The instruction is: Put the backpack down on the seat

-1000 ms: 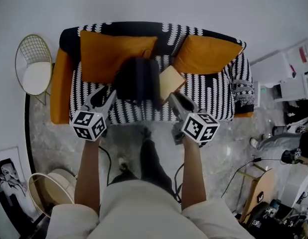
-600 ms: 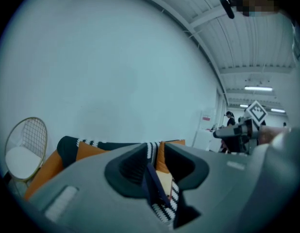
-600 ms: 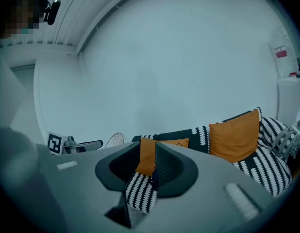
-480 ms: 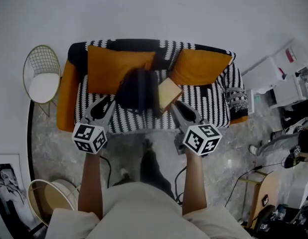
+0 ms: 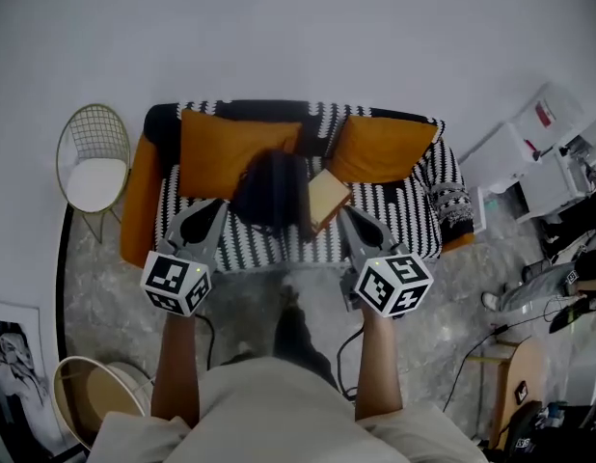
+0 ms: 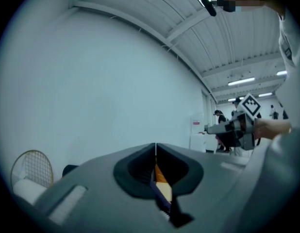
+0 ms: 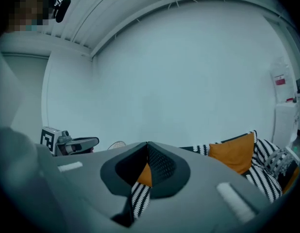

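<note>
Backpack of black fabric (image 5: 272,189) is seen set on the seat (image 5: 404,205) of a two-seat sofa patterned in black and white with orange sides (image 5: 134,196). It is placed in front of the left one of two square orange cushions (image 5: 216,143) that are propped against the backrest. A flat tan rectangular object (image 5: 327,199) is leant just beside the backpack on its right, seemingly touching it; what it is cannot be told. The second orange cushion (image 5: 380,148) is placed behind that object.

The grey left gripper (image 5: 218,204) and the grey right gripper (image 5: 345,211) are held out on bare forearms at either side of the backpack. They are near it but apart from it, and each is fitted with a marker cube at its rear. The jaws of both have just been closed: in each gripper view the tips are pressed together and nothing is clamped between them. Only slivers of the sofa are visible through the gap lower down.

A gold wire chair with a white seat pad (image 5: 94,167) is stood to the left of the sofa by the plain white wall (image 5: 298,27). A grey marbled floor (image 5: 115,278) is spread beneath. A round beige basket with a white rim (image 5: 95,389) is seen at lower left, and white cabinets (image 5: 539,162) are lined up at the far right
</note>
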A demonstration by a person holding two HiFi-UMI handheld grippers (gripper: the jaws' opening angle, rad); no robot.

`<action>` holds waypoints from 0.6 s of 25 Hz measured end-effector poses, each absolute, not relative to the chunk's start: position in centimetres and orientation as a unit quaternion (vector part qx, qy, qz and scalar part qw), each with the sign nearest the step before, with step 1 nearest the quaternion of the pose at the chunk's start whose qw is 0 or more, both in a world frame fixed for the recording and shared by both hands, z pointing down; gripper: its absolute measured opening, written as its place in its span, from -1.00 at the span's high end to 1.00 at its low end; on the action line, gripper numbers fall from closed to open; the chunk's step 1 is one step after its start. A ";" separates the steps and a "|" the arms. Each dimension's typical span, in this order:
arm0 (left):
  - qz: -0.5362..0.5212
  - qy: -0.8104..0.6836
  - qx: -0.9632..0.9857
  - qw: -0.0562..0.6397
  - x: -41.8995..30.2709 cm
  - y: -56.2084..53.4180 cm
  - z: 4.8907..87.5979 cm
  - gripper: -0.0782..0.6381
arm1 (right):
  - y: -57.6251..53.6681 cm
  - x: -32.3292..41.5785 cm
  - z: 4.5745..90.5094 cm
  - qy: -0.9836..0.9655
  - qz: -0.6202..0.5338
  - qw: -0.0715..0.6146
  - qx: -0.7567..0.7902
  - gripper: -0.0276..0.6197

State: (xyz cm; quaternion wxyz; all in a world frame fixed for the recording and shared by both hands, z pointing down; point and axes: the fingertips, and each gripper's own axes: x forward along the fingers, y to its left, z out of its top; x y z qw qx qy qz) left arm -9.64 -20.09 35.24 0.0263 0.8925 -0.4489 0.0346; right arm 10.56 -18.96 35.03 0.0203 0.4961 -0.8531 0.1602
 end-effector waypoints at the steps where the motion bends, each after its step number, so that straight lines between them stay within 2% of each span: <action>1: 0.038 -0.446 0.894 0.019 -9.7 -19.5 34.7 0.77 | -18.4 10.2 34.4 -0.856 0.151 0.020 0.494 0.89; 8: 0.050 -0.437 0.898 -0.028 -10.6 -16.7 31.4 0.77 | -15.3 7.4 31.6 -0.872 0.104 0.055 0.475 0.90; 15: 0.047 -0.418 0.905 -0.061 -9.8 -14.5 29.1 0.77 | -13.4 5.8 29.2 -0.881 0.071 0.057 0.464 0.90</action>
